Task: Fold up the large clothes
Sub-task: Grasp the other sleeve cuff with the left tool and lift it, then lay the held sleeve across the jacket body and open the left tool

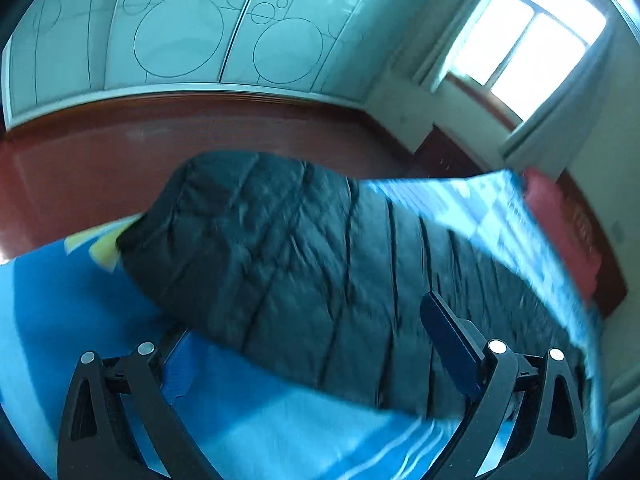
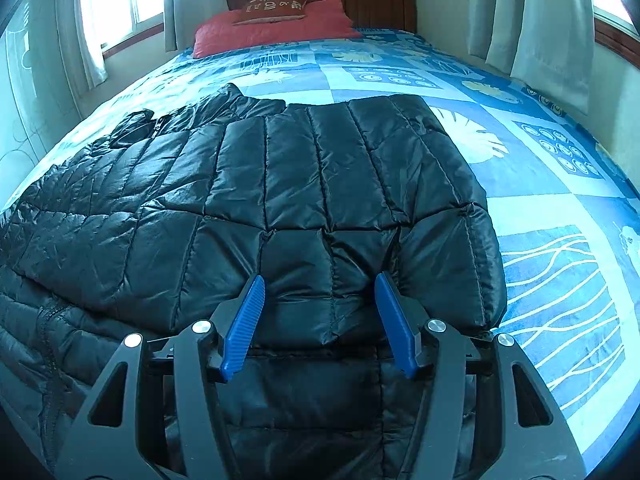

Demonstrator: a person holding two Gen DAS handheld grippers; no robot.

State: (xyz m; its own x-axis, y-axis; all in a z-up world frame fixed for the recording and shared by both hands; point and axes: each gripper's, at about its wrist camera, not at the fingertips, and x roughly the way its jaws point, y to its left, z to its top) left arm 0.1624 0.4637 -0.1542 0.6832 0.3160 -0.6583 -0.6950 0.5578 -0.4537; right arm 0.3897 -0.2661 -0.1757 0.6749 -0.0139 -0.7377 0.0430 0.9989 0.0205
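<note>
A large black quilted puffer jacket (image 2: 280,184) lies spread on the blue patterned bedspread (image 2: 560,248). In the right wrist view my right gripper (image 2: 320,292) is open, its blue pads on either side of a raised fold at the jacket's near edge. In the left wrist view the jacket (image 1: 304,256) crosses the frame, blurred. My left gripper (image 1: 304,332) is open wide; the jacket lies between its jaws. The right blue pad (image 1: 448,336) rests on the fabric, and the left pad is partly hidden under the jacket's edge.
Red pillows (image 2: 272,26) and a wooden headboard (image 2: 360,0) stand at the bed's far end. Curtained windows (image 2: 116,0) flank the bed. The left wrist view shows a red-brown floor (image 1: 200,128), a white wardrobe with circle patterns (image 1: 180,36) and a window (image 1: 528,40).
</note>
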